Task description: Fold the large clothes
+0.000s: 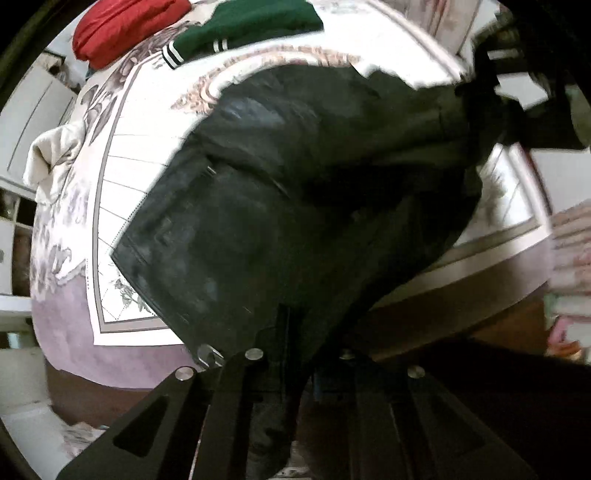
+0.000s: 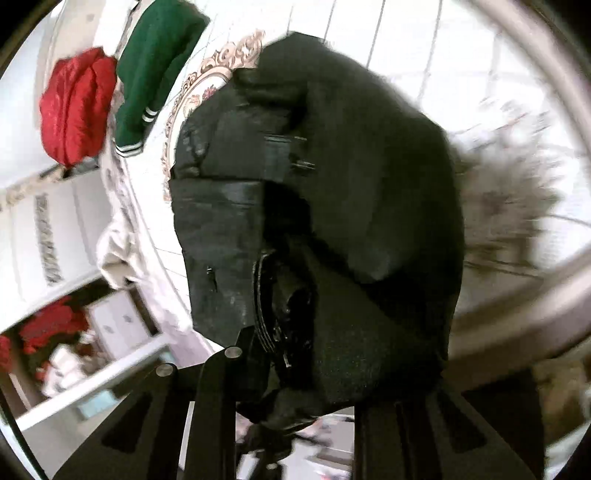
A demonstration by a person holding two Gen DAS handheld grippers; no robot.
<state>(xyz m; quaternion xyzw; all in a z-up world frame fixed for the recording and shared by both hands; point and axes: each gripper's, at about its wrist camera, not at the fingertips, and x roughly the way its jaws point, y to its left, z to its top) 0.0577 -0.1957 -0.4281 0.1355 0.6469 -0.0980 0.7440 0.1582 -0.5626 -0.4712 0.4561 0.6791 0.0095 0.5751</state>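
A large black jacket (image 1: 295, 206) hangs over the patterned bedspread (image 1: 122, 177) and fills the middle of the left wrist view. My left gripper (image 1: 291, 354) is shut on its lower edge; the cloth hides the fingertips. At the top right of that view my right gripper (image 1: 491, 99) holds the jacket's far end. In the right wrist view the black jacket (image 2: 332, 192) is bunched and lifted, and my right gripper (image 2: 295, 369) is shut on a thick fold of it.
A folded green garment with white stripes (image 1: 251, 26) (image 2: 155, 62) and a red garment (image 1: 122, 26) (image 2: 75, 103) lie at the far side of the bed. A crumpled beige cloth (image 1: 51, 155) (image 2: 118, 254) lies at the bed's left edge. White cabinets (image 2: 40, 236) stand beyond.
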